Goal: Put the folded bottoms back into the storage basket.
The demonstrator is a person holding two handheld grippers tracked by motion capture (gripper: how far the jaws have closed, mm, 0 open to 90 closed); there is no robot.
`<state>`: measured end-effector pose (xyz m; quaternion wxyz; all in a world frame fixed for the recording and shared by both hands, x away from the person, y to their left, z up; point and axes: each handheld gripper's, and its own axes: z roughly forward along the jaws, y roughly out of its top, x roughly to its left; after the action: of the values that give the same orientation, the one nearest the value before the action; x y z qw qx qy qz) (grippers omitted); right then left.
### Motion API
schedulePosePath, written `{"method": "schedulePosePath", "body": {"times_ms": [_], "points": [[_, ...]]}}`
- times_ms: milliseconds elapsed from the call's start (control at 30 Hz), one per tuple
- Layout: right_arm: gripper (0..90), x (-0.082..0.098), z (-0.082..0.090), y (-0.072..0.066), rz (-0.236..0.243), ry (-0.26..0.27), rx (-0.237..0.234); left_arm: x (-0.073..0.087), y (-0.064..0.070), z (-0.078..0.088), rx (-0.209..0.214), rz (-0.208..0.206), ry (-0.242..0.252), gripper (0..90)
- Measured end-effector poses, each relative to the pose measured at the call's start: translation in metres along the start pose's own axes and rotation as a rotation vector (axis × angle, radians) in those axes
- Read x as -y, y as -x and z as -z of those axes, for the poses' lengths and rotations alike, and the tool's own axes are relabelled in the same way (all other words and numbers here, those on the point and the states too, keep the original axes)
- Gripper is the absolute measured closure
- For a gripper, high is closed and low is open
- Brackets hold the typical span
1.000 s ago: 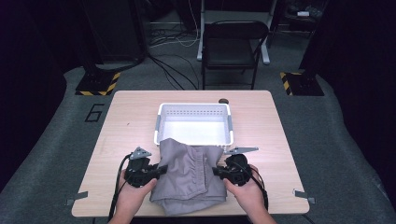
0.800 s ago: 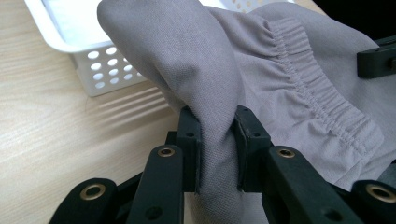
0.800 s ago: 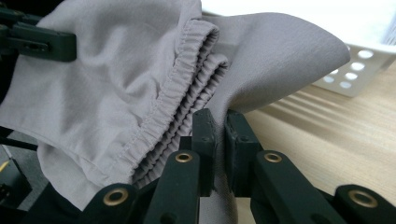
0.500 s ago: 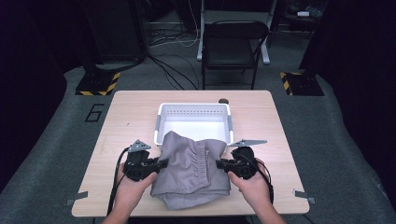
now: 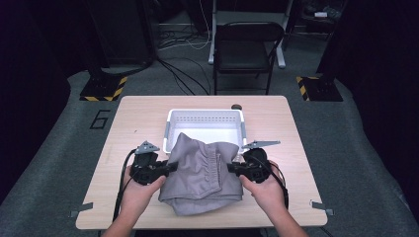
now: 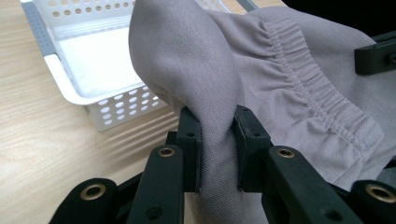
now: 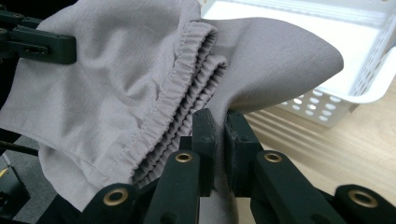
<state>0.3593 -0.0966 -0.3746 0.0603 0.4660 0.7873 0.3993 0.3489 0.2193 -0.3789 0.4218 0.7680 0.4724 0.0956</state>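
Grey fabric garment with a gathered elastic waistband (image 5: 202,173), bunched and lifted between two grippers over the near half of the light wooden worktop (image 5: 133,118). Left gripper (image 5: 170,168) at the garment's left edge, jaws pinched on a fold of the cloth, seen close up in the left gripper view (image 6: 217,149). Right gripper (image 5: 231,168) at the right edge, jaws pressed together on another fold, close up in the right gripper view (image 7: 220,149). Far edge of the garment draped over the near rim of a white perforated plastic basket (image 5: 170,123), set at the middle of the worktop. Near edge sagging onto the worktop close to the near side. Small dark round object (image 5: 236,106) just beyond the basket's far right corner.
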Motion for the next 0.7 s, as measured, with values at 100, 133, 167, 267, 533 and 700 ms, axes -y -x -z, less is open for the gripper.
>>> {"method": "schedulePosePath", "body": {"times_ms": [100,133,167,267,533,700], "points": [[84.1,-0.004,0.001,-0.001,-0.011,0.005,0.002,-0.005,-0.002,0.003,-0.005,-0.004,0.002,74.6],[84.1,-0.005,0.002,0.000,-0.015,0.003,0.002,-0.007,-0.003,0.004,-0.007,-0.006,0.001,74.7],[84.1,-0.006,0.003,0.000,-0.024,0.008,-0.001,-0.009,-0.003,0.004,-0.012,-0.006,0.006,74.7],[84.1,-0.008,0.002,0.001,-0.014,0.017,0.001,-0.012,-0.005,0.005,-0.016,-0.008,0.007,74.7],[84.1,-0.019,0.000,0.001,-0.004,0.007,0.020,-0.019,-0.012,0.000,-0.019,0.009,0.004,74.7],[84.1,-0.030,-0.001,0.004,0.009,0.011,0.031,-0.025,-0.016,-0.003,-0.020,0.026,0.000,74.7]]}}
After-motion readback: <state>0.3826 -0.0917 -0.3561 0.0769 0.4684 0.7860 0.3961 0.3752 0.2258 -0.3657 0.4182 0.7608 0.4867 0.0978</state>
